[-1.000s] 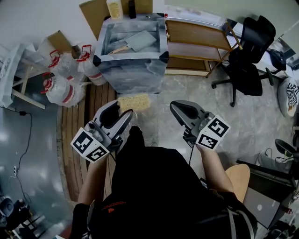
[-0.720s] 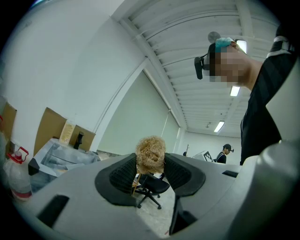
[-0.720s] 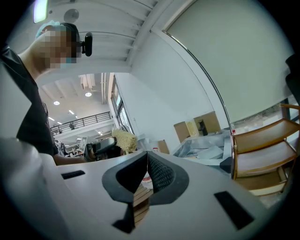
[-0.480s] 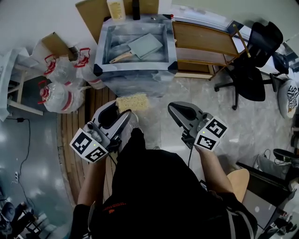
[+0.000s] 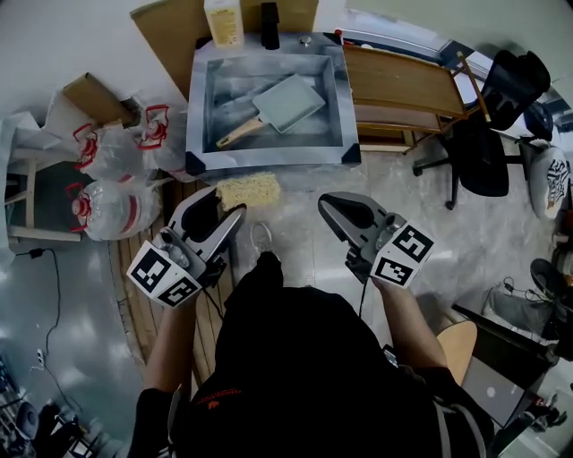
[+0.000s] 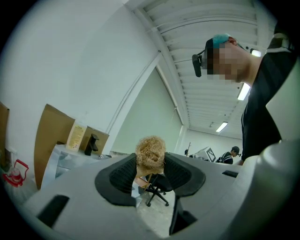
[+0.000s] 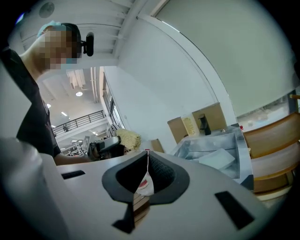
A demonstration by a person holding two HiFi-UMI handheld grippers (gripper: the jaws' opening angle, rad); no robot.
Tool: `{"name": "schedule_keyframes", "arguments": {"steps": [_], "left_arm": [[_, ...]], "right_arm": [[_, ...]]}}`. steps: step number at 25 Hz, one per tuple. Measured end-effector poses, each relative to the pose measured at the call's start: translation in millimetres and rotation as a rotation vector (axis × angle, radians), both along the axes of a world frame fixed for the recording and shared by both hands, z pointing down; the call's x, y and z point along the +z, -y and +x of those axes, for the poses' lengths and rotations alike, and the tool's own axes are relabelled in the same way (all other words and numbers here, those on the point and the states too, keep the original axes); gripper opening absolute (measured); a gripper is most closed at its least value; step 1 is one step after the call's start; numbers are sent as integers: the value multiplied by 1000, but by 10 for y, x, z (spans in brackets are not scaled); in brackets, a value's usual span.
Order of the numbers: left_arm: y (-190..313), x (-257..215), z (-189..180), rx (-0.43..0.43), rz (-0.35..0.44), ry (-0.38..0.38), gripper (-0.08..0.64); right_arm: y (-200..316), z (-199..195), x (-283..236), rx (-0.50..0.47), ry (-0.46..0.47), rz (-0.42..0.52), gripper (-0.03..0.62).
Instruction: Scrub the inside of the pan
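Note:
A square grey pan [image 5: 285,101] with a wooden handle lies inside the metal sink [image 5: 200,134] straight ahead; in the right gripper view the pan [image 7: 217,159] shows pale inside the sink [image 7: 236,140]. My left gripper [image 5: 236,212] is shut on a yellow fibrous scrubber [image 5: 248,190], held just short of the sink's front edge. In the left gripper view the scrubber [image 6: 150,152] sticks up between the jaws of the left gripper [image 6: 150,165]. My right gripper [image 5: 324,202] hangs beside it, shut and empty, its tips touching in the right gripper view [image 7: 147,157].
A bottle [image 5: 224,20] and a black dispenser [image 5: 270,23] stand at the sink's back rim. Tied plastic bags [image 5: 107,210] lie at the left. A wooden rack [image 5: 407,85] and a black office chair [image 5: 488,134] stand to the right. Cardboard [image 5: 161,36] leans behind the sink.
The sink and pan have drawn nearer and show more from above. Both grippers keep their pose; the left still holds the scrubber.

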State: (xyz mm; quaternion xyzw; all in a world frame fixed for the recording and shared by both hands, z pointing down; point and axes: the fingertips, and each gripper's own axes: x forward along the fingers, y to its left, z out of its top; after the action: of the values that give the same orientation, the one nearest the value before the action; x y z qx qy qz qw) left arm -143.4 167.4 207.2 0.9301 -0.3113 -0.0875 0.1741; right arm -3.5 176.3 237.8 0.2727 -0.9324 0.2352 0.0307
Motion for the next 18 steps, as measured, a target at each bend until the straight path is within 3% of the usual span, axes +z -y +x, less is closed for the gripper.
{"name": "schedule_keyframes", "arguments": {"steps": [8,18], "left_arm": [[650,78,-375,39,-19,0,181],[1049,136,-535,53,-25,-8,181]], "right_arm": [[588,-312,-48,44,-22,-11,6],[975,-395,-68,84,-26,-22,6]]}}
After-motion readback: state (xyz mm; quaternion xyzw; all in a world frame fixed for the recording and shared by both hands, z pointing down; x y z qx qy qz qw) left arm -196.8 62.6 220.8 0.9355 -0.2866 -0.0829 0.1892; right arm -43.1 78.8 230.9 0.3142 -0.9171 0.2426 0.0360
